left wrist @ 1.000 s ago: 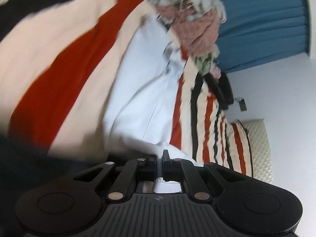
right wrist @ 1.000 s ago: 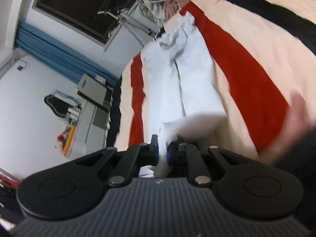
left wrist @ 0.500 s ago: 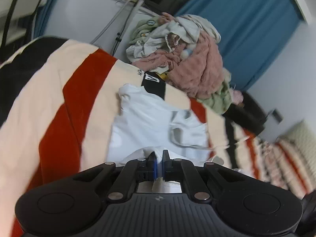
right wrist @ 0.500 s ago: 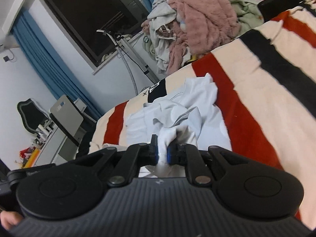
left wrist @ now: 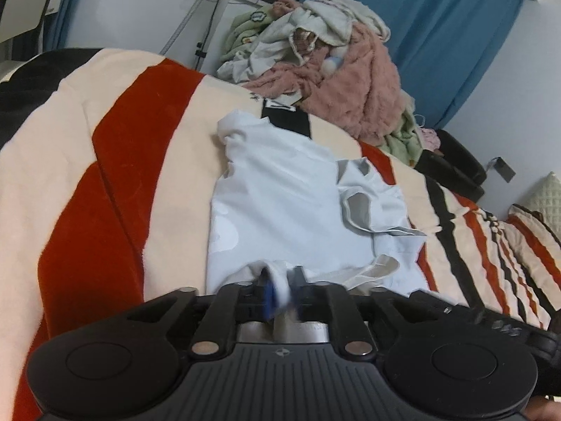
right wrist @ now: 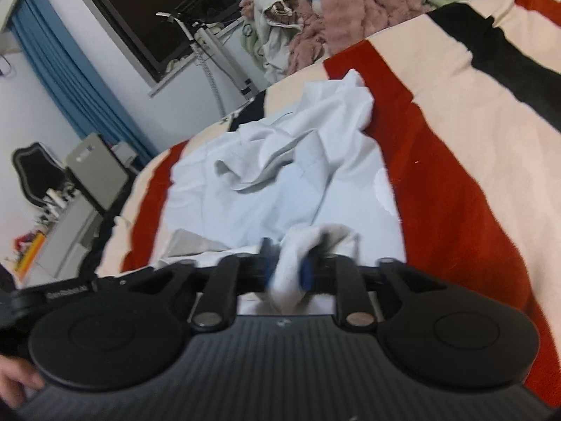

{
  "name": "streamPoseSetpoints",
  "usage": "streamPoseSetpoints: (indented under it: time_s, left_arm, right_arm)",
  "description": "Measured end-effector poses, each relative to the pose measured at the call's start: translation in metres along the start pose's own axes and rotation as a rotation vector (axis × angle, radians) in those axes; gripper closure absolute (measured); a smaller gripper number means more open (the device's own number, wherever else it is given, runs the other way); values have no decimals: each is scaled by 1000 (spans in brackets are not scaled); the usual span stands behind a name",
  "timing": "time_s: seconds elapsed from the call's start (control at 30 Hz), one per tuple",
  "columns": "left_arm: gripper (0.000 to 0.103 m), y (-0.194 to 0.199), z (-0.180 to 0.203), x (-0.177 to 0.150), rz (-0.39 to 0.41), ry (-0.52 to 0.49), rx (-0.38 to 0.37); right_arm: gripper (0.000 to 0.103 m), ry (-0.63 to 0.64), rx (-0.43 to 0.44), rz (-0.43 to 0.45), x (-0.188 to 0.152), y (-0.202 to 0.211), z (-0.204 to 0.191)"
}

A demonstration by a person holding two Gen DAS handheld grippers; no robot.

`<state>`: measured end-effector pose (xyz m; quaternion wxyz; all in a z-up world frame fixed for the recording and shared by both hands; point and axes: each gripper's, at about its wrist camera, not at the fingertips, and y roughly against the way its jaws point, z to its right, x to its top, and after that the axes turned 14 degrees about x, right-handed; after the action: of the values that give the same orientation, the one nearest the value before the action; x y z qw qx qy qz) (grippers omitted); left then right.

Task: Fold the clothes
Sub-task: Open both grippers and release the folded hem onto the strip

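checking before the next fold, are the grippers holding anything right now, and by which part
Both have just been opening. A bunched edge of the white shirt lies between each pair of jaws, left gripper and right gripper, but whether either is gripped cannot be told.

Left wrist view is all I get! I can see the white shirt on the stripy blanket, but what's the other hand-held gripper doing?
Observer: The right hand-held gripper is at the near edge of the white shirt. Its jaws have just been opening, with a bunch of the cloth between them.
Operator: Is the shirt flat on that side?
Observer: No, seen from there its middle is bunched up and creased.
Operator: What's past the bed over there?
Observer: A black chair stands off to the left.
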<state>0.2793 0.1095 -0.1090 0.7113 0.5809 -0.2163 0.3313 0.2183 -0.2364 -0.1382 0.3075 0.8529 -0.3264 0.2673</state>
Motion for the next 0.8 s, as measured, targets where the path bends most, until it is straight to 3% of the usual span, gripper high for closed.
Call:
streamPoseSetpoints:
  time_s: [0.03, 0.07, 0.13, 0.3, 0.33, 0.47, 0.6, 0.8]
  left_arm:
    - [54, 6, 1, -1, 10, -6, 0]
    - [46, 12, 2, -2, 20, -12, -1]
    - [43, 26, 4, -6, 39, -34, -4]
    - [42, 54, 7, -26, 34, -83, 2]
    - [42, 57, 7, -32, 20, -88, 10]
    - [42, 62, 11, -50, -13, -112, 44]
    - [43, 52, 9, -63, -10, -129, 164]
    - [43, 40, 10, -76, -7, -194, 206]
  right_arm:
    - [41, 4, 20, 9, -1, 5, -5]
    - [25, 15, 30, 19, -1, 11, -10]
    - [19, 75, -5, 39, -4, 24, -27]
    - [21, 176, -59, 25, -15, 54, -52]
    - [25, 178, -68, 14, -18, 55, -51]
    - [71, 196, -148, -54, -34, 45, -40]
    - [75, 202, -205, -94, -46, 36, -27]
    - [76, 230, -230, -96, -52, 33, -24]
